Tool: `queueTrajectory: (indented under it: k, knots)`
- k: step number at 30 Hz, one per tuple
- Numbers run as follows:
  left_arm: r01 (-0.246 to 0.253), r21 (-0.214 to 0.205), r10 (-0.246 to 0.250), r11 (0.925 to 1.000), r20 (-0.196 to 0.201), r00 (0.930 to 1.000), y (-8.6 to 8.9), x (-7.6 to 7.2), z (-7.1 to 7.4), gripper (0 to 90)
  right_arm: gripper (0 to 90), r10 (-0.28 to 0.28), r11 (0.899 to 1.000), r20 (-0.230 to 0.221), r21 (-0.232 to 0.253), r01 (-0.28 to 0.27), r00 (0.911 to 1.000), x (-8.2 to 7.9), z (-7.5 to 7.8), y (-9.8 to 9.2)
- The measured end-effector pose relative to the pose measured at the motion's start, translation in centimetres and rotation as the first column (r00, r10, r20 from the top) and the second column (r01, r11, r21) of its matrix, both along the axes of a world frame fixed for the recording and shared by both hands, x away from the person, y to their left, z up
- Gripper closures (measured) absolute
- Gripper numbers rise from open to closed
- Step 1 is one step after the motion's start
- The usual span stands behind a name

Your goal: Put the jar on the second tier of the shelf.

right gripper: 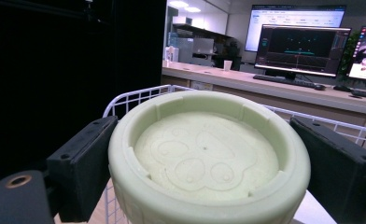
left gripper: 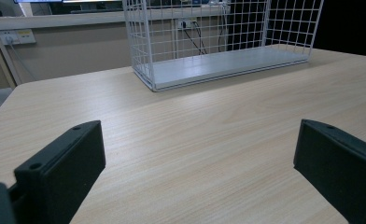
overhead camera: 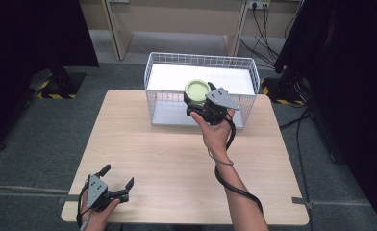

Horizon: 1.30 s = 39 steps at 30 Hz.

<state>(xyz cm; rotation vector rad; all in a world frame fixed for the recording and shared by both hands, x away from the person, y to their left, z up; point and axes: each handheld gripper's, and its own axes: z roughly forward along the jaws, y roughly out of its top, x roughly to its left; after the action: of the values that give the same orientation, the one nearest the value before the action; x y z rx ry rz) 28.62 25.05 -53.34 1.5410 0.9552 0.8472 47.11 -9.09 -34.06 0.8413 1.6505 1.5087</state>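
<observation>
A pale green round cup (overhead camera: 196,89) with a paw print moulded into its flat top (right gripper: 208,158) is held above the front wall of a white wire basket (overhead camera: 154,103). My right gripper (overhead camera: 199,98) is shut on the cup, one black jaw on each side of it (right gripper: 83,168). Down at the table's near left corner my left gripper (overhead camera: 117,176) rests low over the wood, jaws wide apart with nothing between them (left gripper: 197,154). The basket (left gripper: 228,65) stands ahead of it, its floor bare.
The light wood table (overhead camera: 177,163) has open surface between the two grippers. A black cable (overhead camera: 234,187) trails along the right forearm. Dark curtains flank both sides, and desks with monitors (right gripper: 302,46) stand beyond the basket.
</observation>
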Motion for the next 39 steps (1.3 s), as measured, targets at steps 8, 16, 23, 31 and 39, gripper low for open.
queueTrajectory:
  k: [8, 16, 23, 31, 39]
  knots:
    - [0.000, -0.003, 0.000, 1.0000, 0.000, 1.0000, 0.0, 0.0, 0.0, 1.7, 11.6, -0.027, 1.000, 0.001, 0.005, 0.027, 0.9996, 0.8, 0.8, -0.6]
    - [0.000, -0.007, 0.000, 1.0000, 0.000, 1.0000, 0.1, 0.0, 0.0, 1.7, 11.6, -0.051, 0.999, -0.006, 0.012, 0.051, 0.9987, 1.9, 1.7, -1.2]
    - [0.001, -0.009, -0.001, 1.0000, 0.000, 1.0000, 0.1, 0.0, 0.0, 1.7, 11.6, -0.066, 0.997, -0.020, 0.049, 0.067, 0.9976, 3.1, 2.7, -1.6]
    - [0.003, -0.012, -0.003, 0.9999, -0.001, 1.0000, 0.1, 0.0, 0.0, 1.7, 11.6, -0.105, 0.993, -0.034, 0.044, 0.106, 0.9939, 5.0, 3.8, -2.1]
    - [0.003, -0.011, -0.003, 0.9999, -0.001, 1.0000, 0.1, 0.0, 0.0, 1.7, 11.6, -0.145, 0.988, -0.075, 0.040, 0.149, 0.9865, 6.8, 3.4, -2.6]
